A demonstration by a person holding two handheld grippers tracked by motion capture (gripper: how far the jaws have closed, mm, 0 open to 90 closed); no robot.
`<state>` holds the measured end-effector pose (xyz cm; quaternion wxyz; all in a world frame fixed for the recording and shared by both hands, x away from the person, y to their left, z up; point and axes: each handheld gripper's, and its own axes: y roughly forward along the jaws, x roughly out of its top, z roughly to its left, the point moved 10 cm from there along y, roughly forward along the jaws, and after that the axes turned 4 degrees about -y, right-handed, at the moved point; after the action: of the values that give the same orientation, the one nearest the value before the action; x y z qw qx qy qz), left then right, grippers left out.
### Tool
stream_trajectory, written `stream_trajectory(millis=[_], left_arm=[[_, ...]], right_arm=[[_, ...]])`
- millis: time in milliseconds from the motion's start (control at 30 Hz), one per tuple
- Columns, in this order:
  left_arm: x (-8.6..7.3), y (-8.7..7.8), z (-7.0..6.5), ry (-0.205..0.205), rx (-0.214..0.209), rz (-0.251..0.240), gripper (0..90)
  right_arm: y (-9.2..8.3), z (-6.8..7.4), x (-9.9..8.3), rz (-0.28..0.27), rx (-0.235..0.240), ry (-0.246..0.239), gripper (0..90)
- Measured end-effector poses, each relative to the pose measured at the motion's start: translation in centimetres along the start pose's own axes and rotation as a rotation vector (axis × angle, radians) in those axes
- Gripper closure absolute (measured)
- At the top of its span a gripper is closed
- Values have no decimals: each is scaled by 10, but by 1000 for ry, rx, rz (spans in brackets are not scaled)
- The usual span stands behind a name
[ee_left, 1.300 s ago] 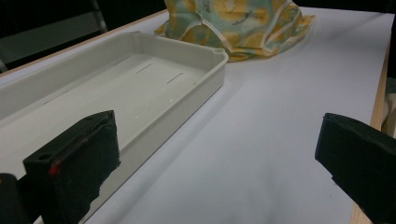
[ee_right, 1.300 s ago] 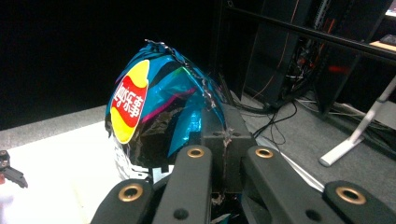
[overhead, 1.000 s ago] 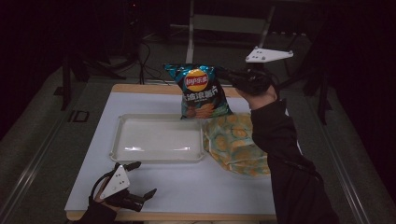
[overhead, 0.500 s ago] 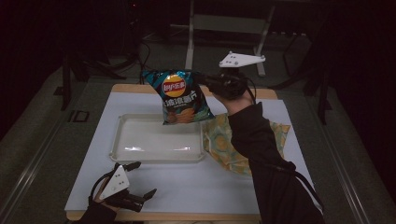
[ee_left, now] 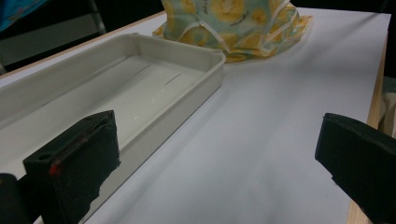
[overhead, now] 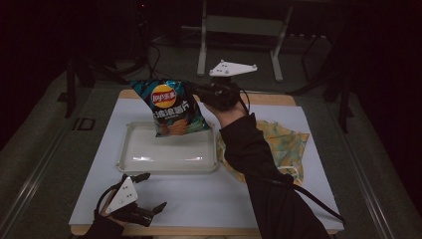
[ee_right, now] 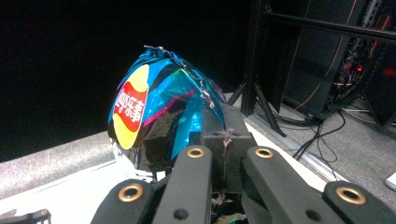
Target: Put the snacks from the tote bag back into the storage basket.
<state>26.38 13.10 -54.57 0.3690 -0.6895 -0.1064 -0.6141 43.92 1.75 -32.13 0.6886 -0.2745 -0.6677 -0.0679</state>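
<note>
Work in hand: I read this as carrying the chip bag (overhead: 171, 107) to the white tray (overhead: 130, 158) and setting it down there.
Right gripper (overhead: 195, 91): pressed together on the bag's top seam; in the right gripper view the crimped foil edge runs down between the two black jaws, so I'm pinching the chip bag (ee_right: 154, 112) by its edge only.
Chip bag, where it is: hanging in the air, clear of the worktop (overhead: 209, 199), over the far part of the tray with its lower end just above the tray's far rim.
Key relation: the bag hangs to the left of the right gripper and below it, long axis roughly vertical with a slight tilt; the tray's open floor lies straight beneath and a little nearer to me. My judgement is that the coming move is mostly downward.
Right arm pose: sleeve stretched forward across the yellow patterned cloth (overhead: 283, 144), wrist raised, gripper pointing leftward and about level.
Left gripper (overhead: 149, 196): spread wide and holding nothing, resting at the near edge of the worktop, just beside the tray's near left corner.
Nearer hand: the right one, since it already holds the bag.
Risk, as I judge it: a seam-only pinch lets the bag swing.
</note>
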Motion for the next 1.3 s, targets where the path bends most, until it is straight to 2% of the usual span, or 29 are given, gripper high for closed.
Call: stream_trajectory(millis=[100,133,200,600,1033,1100,1300], left_arm=[[0,0,0,0,1,-1,3],[0,0,0,0,1,-2,3],[0,-1,-1,2,1,-2,3],[-1,0,-1,11,0,9,3],[-1,0,-1,10,2,5,3],[-1,0,-1,11,3,5,3],[-1,0,0,9,5,4,3]], right_arm=[[5,3,-1,-1,-5,3,900],[11,7,-3,-13,2,27,900],[17,12,-6,-17,11,32,900],[47,30,-48,49,30,46,900],[56,42,-94,103,58,102,900],[55,42,-100,117,56,94,900],[49,35,-113,135,53,120,900]])
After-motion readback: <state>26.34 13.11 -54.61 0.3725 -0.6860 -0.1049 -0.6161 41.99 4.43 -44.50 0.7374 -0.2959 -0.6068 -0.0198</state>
